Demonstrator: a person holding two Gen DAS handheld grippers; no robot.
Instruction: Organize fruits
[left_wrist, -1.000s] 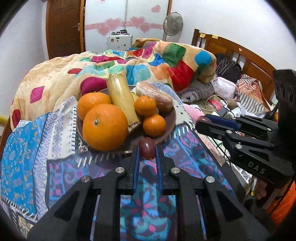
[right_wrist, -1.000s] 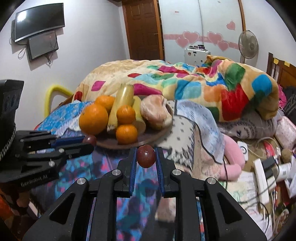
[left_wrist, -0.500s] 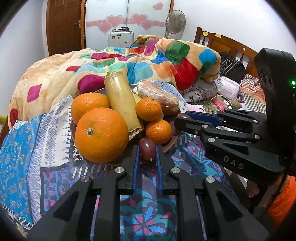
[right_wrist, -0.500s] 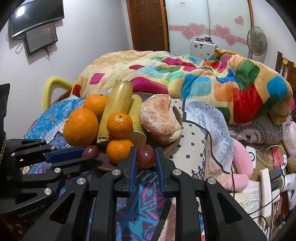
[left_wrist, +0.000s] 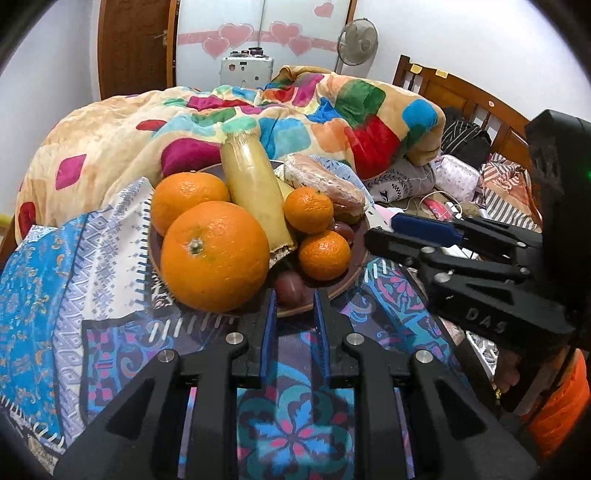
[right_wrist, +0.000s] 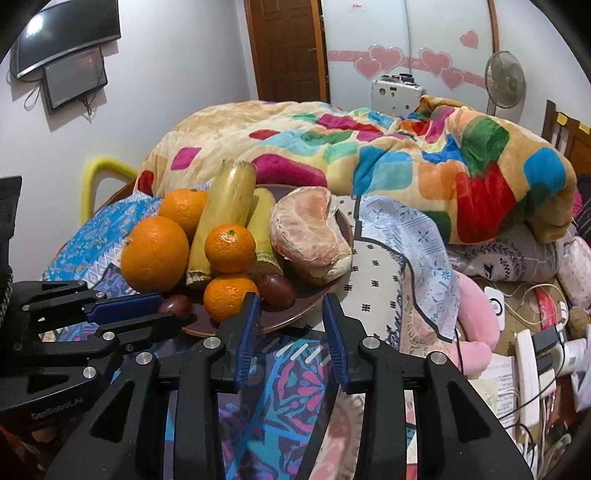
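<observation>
Fleece first: the patchwork blanket (right_wrist: 369, 155) fills the bed at twelve o'clock. Nearer me lies the patterned cloth (left_wrist: 92, 277), and on it the brown plate (right_wrist: 295, 321), already heaped. A big orange (left_wrist: 214, 254) sits at its nine o'clock side and a peeled pomelo piece (right_wrist: 310, 236) at its three o'clock side, with smaller oranges between.

My right claw (right_wrist: 290, 297) has just been opening. Half a second ago its pads pinched a small dark fruit; now the jaws stand apart with nothing between them. That right dark fruit (right_wrist: 275, 290) lies on the plate at about eleven o'clock from the fingertips, just beside a small orange and touching neither pad. I take that one as delivered.

My left claw (left_wrist: 293, 291) reaches the plate's six o'clock rim, and the left dark fruit (left_wrist: 288, 284) sits between its fingertips, low against the plate. The jaws look barely looser than before, so I read them as clenched on it, though the grip may be on the point of letting go.

By my judgement this step is nearly finished: the left fruit needs releasing, then both claws can back away toward six o'clock without nudging the pile.
</observation>
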